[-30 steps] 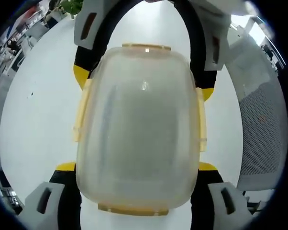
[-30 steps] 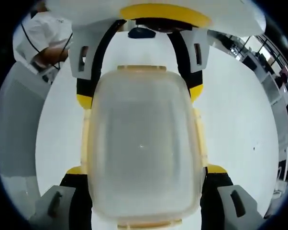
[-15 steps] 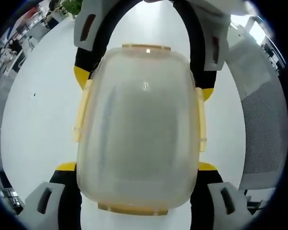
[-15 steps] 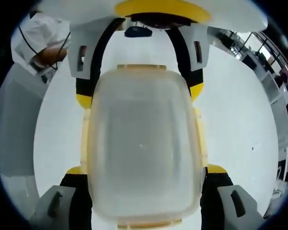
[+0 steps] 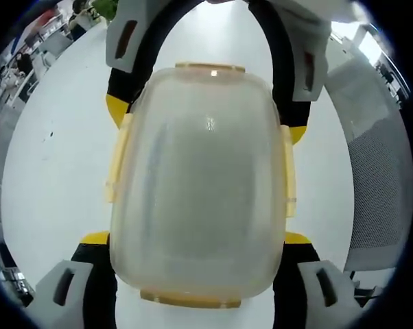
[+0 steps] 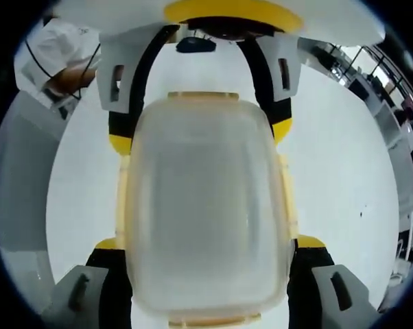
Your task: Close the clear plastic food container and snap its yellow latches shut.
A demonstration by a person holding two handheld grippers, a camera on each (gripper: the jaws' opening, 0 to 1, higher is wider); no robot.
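In the left gripper view, the clear plastic container [image 5: 198, 181] takes up the middle of the frame, lying on a white table [image 5: 55, 171]. Its lid is on, and pale yellow latches [image 5: 116, 159] run along its left and right sides, with further yellow tabs at the top and bottom edges. The left gripper [image 5: 196, 236] rises from the bottom of the frame, one yellow-tipped jaw on each side of the container's near end, spread wide and pressed against or just beside its walls; whether they actually squeeze it cannot be told. The right gripper [image 5: 203, 116] comes in from the top of the frame and straddles the far end the same way. A grey mesh chair [image 5: 374, 185] stands at the right edge.

In the right gripper view, the container [image 6: 205, 209] again sits in the centre, lid on, with a yellow latch [image 6: 287, 199] along its right side. The right gripper [image 6: 206, 243] has its jaws at the bottom, either side of the near end; the grip cannot be told. The left gripper [image 6: 196, 133] straddles the far end from the top. A person in a white top [image 6: 55, 55] is in the upper left.
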